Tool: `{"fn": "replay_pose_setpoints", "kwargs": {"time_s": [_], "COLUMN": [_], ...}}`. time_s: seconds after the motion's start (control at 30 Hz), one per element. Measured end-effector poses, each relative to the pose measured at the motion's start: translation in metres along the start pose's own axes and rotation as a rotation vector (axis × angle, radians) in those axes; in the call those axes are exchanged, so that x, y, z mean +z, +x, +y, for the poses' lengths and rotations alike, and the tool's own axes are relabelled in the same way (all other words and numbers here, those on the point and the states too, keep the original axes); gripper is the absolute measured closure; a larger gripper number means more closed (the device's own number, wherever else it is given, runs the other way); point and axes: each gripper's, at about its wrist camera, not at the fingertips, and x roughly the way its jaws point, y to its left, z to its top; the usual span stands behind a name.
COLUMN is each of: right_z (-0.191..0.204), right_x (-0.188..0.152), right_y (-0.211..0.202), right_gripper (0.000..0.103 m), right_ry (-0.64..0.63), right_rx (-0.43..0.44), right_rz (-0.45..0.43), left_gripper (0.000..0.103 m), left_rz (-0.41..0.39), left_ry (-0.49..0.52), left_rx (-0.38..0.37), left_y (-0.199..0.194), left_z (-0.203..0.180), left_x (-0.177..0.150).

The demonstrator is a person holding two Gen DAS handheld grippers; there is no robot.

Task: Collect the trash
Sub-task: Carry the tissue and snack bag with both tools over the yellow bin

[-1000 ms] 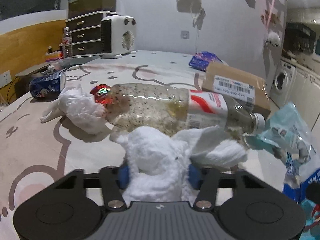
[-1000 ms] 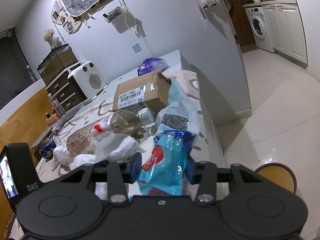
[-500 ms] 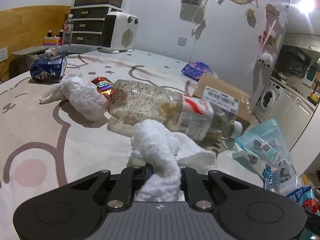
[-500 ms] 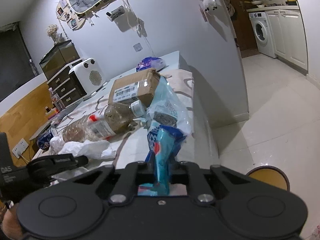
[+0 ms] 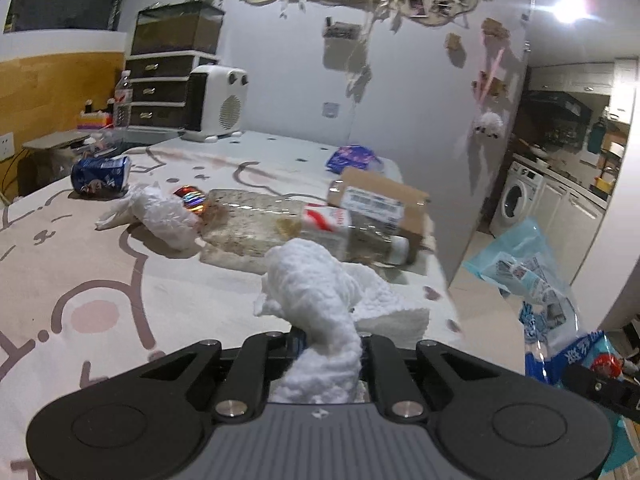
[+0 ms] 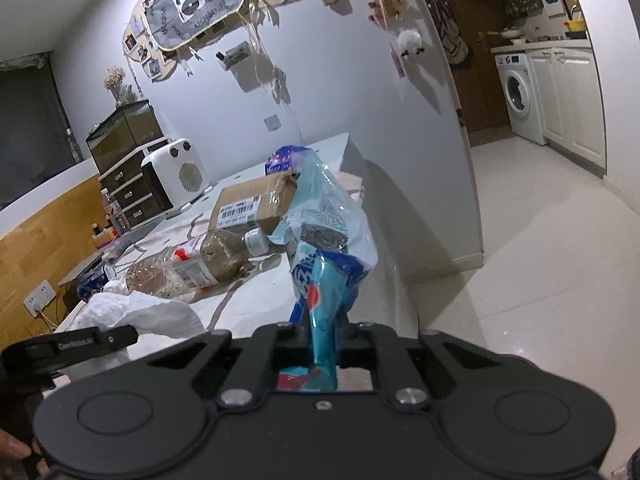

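Left gripper (image 5: 326, 346) is clamped on a white paper wad (image 5: 316, 300), lifted at 6 o'clock. Right gripper (image 6: 324, 340) is pinched on a blue snack bag (image 6: 326, 280), at 4 o'clock in the left view. Beyond, on the patterned table (image 5: 80, 280), a plastic bottle (image 5: 280, 228) lies at 12 o'clock, a cardboard box (image 5: 376, 200) behind it at 1 o'clock.

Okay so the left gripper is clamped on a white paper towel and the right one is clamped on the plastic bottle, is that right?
Not quite. The left gripper is indeed shut on the white paper towel, but the right gripper is shut on a blue snack bag, not the plastic bottle. The right wrist view shows the bottle lying on the table, untouched, beside the cardboard box.
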Motion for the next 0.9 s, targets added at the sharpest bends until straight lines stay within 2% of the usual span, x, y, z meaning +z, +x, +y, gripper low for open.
{"fn": "replay_pose_setpoints", "kwargs": {"time_s": [0.5, 0.63, 0.9], "right_z": [-0.085, -0.106, -0.156], "right_x": [-0.001, -0.001, -0.004], "right_y": [-0.070, -0.081, -0.078], "right_gripper": [0.094, 0.094, 0.094], "right_ry": [0.060, 0.074, 0.111], "right_rx": [-0.093, -0.127, -0.190], "right_rz": [-0.076, -0.081, -0.061], "left_gripper": [0.090, 0.090, 0.090], "left_rz": [0.015, 0.038, 0.109], "left_ry": [0.121, 0.149, 0.226], "left_rx": [-0.152, -0.197, -0.211], "left_y": [-0.028, -0.024, 0.007], "left_z": [-0.112, -0.146, -0.212], "left_x": [-0.036, -0.047, -0.073]}}
